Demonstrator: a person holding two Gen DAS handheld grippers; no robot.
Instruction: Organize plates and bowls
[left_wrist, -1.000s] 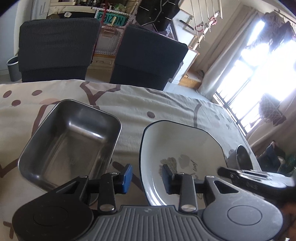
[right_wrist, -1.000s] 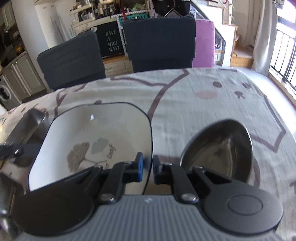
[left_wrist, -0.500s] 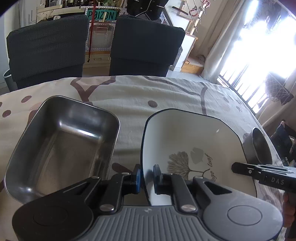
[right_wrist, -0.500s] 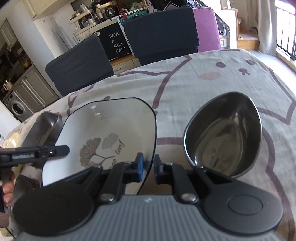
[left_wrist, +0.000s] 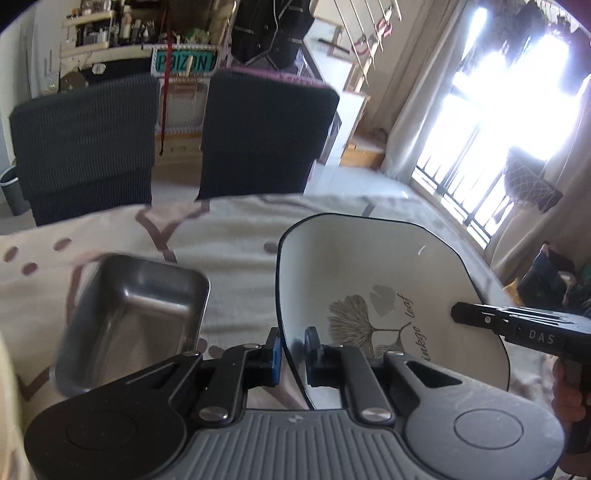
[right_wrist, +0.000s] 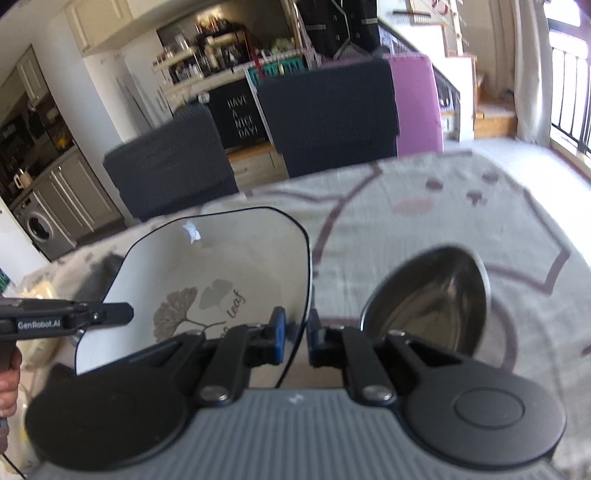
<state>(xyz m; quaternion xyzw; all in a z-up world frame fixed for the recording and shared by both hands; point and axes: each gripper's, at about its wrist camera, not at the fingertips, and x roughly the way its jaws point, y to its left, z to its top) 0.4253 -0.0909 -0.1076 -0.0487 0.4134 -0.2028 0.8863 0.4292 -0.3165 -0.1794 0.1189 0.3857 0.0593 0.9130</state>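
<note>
I've got the plate (left_wrist: 373, 291) lifted off the tabletop (right_wrist: 461, 206), left hand-held gripper (left_wrist: 293, 350) and right hand-held gripper (right_wrist: 295, 334) each clamped on opposite rims. Metal tray (left_wrist: 129, 317) and metal bowl (right_wrist: 428, 299) unsorted; nothing stacked yet, early stage.

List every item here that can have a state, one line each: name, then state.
white plate: clamped at opposite rims by both tongs, tilted, apparently lifted off the tablecloth.
left tongs: just closed, shut on the plate's rim.
right tongs: shut on the plate's opposite rim.
rectangular steel tray: upright, empty, on the tablecloth.
oval steel bowl: upright, empty, on the tablecloth.
</note>
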